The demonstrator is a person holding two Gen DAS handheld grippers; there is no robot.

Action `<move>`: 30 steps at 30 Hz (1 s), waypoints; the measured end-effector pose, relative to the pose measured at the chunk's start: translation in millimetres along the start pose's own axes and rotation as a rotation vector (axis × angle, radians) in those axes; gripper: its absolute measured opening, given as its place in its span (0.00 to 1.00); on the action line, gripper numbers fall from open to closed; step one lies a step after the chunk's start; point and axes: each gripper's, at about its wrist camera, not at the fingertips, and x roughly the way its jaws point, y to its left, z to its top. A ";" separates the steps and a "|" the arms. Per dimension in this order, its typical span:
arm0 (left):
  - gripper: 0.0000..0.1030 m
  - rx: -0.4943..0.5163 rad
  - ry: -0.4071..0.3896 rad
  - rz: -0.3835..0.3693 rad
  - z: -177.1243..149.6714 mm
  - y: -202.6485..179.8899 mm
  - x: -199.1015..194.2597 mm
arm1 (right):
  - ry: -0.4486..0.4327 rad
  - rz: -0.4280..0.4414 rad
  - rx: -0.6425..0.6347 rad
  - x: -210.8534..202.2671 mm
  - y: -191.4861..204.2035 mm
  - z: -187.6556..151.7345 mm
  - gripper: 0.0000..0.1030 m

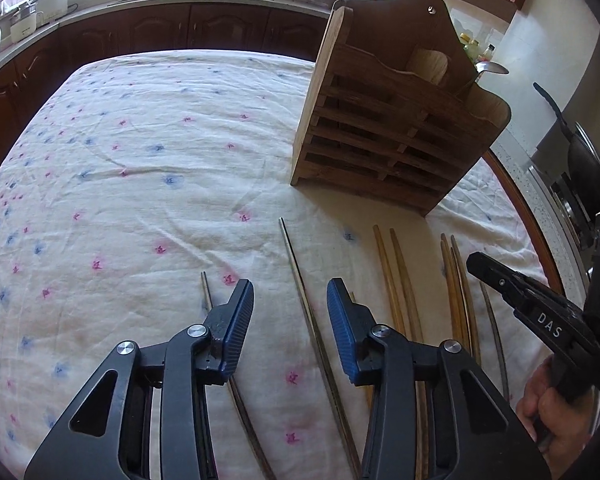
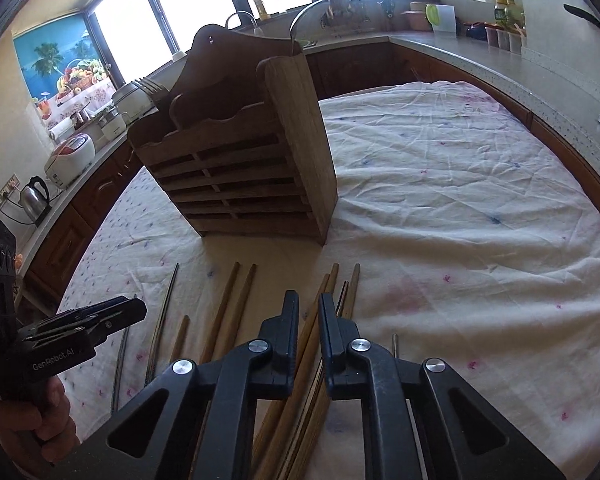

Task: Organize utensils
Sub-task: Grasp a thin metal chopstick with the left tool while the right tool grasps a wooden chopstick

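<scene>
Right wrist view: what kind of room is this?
Almost certainly a home kitchen: sink tap under the windows, rice cooker and kettle on the counter, wooden cabinets below.

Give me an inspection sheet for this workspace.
Surface: table under a white floral tablecloth, wrinkled.
Job's things: wooden utensil rack upright, holding a spoon and forks; wooden chopsticks and metal chopsticks lying loose in front of it.
Clutter: nothing seen.
Grippers: left gripper open over a metal chopstick; right gripper nearly shut around wooden chopsticks, contact unclear.
Cables: nothing seen.
Surroundings: kitchen counter, kettle, rice cooker.
</scene>
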 end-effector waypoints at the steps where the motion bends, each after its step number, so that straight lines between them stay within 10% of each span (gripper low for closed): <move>1: 0.35 0.001 0.007 -0.002 0.6 0.5 3.0 | 0.011 -0.005 -0.002 4.6 0.2 0.4 0.06; 24: 0.31 0.081 0.020 -0.003 16.8 -11.7 28.5 | 0.075 -0.033 0.015 34.2 -16.5 12.8 0.04; 30: 0.08 0.109 0.002 0.028 16.8 -14.1 31.1 | 0.072 -0.123 -0.067 48.5 2.9 21.8 0.08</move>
